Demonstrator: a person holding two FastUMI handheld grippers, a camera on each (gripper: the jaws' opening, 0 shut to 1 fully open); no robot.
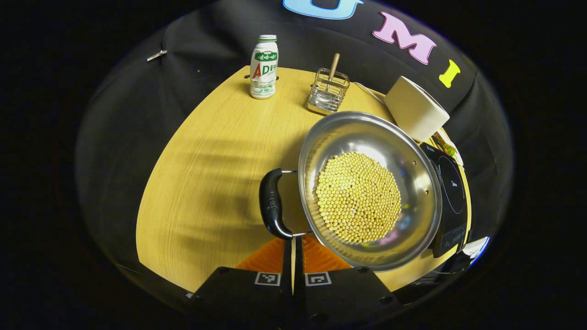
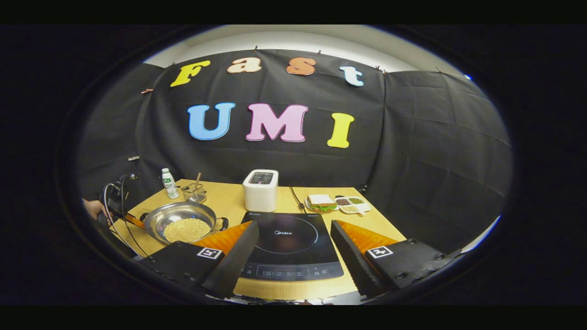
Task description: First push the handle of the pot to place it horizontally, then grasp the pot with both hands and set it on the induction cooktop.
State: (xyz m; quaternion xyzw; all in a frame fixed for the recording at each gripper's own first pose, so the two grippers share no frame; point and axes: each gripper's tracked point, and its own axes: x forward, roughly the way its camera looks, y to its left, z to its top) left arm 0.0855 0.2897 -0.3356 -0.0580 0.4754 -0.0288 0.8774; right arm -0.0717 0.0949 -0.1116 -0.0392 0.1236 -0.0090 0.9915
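Booth: black cloth wall (image 2: 412, 151) on all visible sides, with a pale strip of ceiling above it in the right gripper view.

Surface: one wooden table (image 1: 206, 183), light grain, shadow bands across its near half in the left gripper view.

Induction cooktop (image 2: 286, 245): flat on the table, centre front, control strip toward the camera. Its dark edge lies just beside the pot's far rim in the left gripper view.

Pot (image 1: 369, 190): steel, on the table left of the cooktop, holding a bed of yellow beans (image 1: 357, 197). Black side handle (image 1: 273, 204) lies level, pointing at the left gripper.

White box appliance (image 2: 260, 190): behind the cooktop. Sandwich plate (image 2: 321, 202) and a small divided tray (image 2: 353, 204): back right.

Wire basket (image 1: 328, 91) with a wooden-handled utensil, and a milk bottle (image 1: 263, 68): back left.

Left gripper (image 1: 293, 245): jaws pressed together, tips just short of the handle; contact cannot be told.

Right gripper (image 2: 293, 229): jaws spread wide over the cooktop, holding nothing.
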